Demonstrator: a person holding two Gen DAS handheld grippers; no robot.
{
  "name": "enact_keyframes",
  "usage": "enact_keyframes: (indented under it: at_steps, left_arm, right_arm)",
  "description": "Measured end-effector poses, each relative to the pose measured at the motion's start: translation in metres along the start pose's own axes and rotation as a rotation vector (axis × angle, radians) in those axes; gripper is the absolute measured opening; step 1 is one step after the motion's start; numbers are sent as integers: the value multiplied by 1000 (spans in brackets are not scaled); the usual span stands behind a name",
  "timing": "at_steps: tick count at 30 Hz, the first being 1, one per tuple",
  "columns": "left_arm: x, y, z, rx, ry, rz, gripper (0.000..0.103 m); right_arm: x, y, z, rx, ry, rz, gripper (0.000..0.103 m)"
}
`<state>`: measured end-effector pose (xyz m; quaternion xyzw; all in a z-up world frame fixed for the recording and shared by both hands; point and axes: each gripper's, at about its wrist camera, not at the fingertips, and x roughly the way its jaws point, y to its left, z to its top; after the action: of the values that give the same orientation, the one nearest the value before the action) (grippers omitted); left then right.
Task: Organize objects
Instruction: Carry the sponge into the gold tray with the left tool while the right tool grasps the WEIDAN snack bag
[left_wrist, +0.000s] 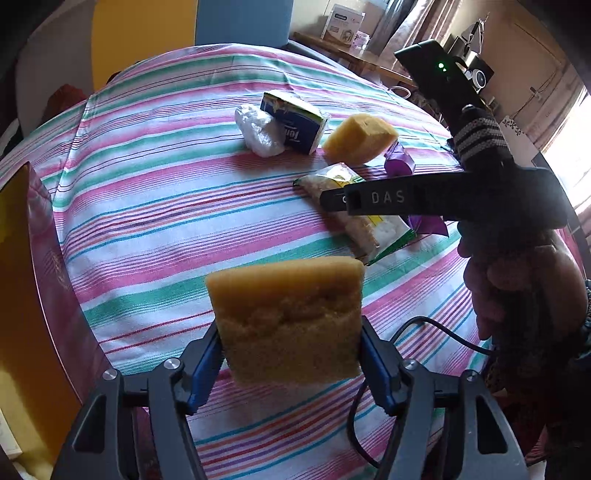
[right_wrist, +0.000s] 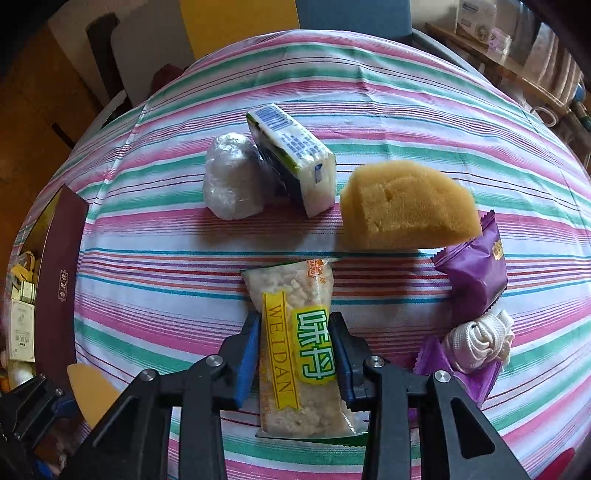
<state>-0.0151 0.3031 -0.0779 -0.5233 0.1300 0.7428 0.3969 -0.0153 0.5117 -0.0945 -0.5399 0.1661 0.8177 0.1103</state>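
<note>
Right gripper clamps a snack packet marked "WEIDAN", lying on the striped tablecloth. Left gripper holds a sponge, seemingly lifted. Right gripper's side reads "DAS".

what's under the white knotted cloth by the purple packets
The white knotted cloth lies on a purple packet, whose middle it covers. Another purple packet sits just behind it.
</note>
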Motion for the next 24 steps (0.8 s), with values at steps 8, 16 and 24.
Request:
enact_keyframes:
  at_steps: [8,16,24]
  left_arm:
    - [6,-1,10,15,-14,52,83]
    - [13,1,14,-4,-10,65,70]
    - [-6,-6,8,28,-85,54,60]
  right_arm:
    - [-1,-2,1,2,2,-7,38]
    - [-1,1,0,-16,9,-18,42]
    - [-1,9,-3,-80,-1,-65,39]
